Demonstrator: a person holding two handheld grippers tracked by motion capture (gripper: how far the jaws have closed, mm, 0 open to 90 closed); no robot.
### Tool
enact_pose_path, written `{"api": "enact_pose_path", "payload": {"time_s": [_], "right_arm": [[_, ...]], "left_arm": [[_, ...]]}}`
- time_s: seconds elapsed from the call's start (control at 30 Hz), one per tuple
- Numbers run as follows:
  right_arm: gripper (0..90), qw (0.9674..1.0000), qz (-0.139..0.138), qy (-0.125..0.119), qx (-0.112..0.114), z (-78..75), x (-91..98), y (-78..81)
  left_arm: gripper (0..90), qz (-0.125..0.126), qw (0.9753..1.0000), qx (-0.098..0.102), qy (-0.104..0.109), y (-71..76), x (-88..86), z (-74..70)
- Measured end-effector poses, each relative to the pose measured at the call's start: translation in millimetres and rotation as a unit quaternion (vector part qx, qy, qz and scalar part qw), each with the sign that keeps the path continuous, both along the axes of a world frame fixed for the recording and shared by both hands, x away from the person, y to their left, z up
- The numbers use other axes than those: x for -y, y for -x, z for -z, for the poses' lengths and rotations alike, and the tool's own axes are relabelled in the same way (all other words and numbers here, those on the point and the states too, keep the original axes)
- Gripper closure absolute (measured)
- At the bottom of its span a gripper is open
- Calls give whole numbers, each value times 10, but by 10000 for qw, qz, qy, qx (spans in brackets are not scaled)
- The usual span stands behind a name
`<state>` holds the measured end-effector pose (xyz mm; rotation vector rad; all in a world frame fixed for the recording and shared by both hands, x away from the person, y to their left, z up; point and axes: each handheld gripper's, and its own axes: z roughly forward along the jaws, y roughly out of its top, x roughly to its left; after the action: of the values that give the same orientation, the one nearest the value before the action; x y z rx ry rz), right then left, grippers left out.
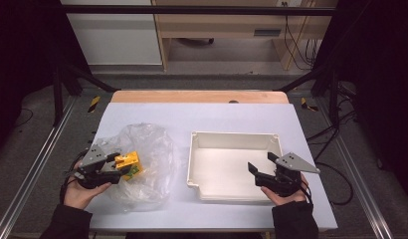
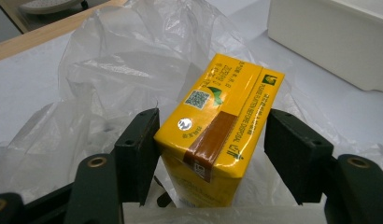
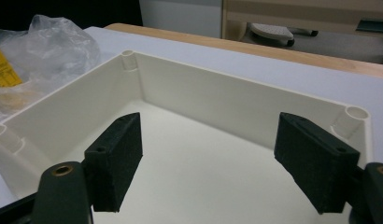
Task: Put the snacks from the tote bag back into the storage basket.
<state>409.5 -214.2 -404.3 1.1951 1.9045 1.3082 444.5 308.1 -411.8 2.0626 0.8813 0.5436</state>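
A yellow drink carton [image 1: 128, 163] [image 2: 217, 126] with a brown strip on top sits between the jaws of my left gripper [image 1: 120, 168] [image 2: 210, 140], which is shut on it. It is held just over a crumpled clear plastic bag [image 1: 150, 144] [image 2: 119, 60] on the table's left. A cream plastic tray [image 1: 234, 135] [image 3: 227, 100] stands empty at centre right. My right gripper [image 1: 261, 163] [image 3: 217, 158] hovers open over the tray's near right part with nothing between its jaws. In the right gripper view the bag [image 3: 54, 42] and a bit of the carton [image 3: 2, 70] lie beyond the tray.
The white table top [image 1: 207, 117] ends in a wooden strip [image 1: 199, 96] at the far edge. Black frame posts [image 1: 60, 74] and metal rails [image 1: 28, 174] flank the table. A tray corner [image 2: 329, 37] appears in the left gripper view.
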Motion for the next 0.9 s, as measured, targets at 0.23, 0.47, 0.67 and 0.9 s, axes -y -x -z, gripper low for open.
{"api": "enact_pose_path", "payload": {"time_s": [0.23,0.47,0.67,0.9], "right_arm": [[237,9999,140,18,-49,31,100,17],[238,9998,135,86,-84,55,90,9],[238,9998,147,83,-85,58,93,2],[238,9998,151,92,-100,59,93,-7]], "left_arm": [[380,-5,10000,5,-74,17,-4,-1],[455,-24,9999,-80,-91,41,-16,-23],[459,-26,9999,-105,-60,24,-5,-40],[401,-11,9999,-117,-19,-75,75,-17]]}}
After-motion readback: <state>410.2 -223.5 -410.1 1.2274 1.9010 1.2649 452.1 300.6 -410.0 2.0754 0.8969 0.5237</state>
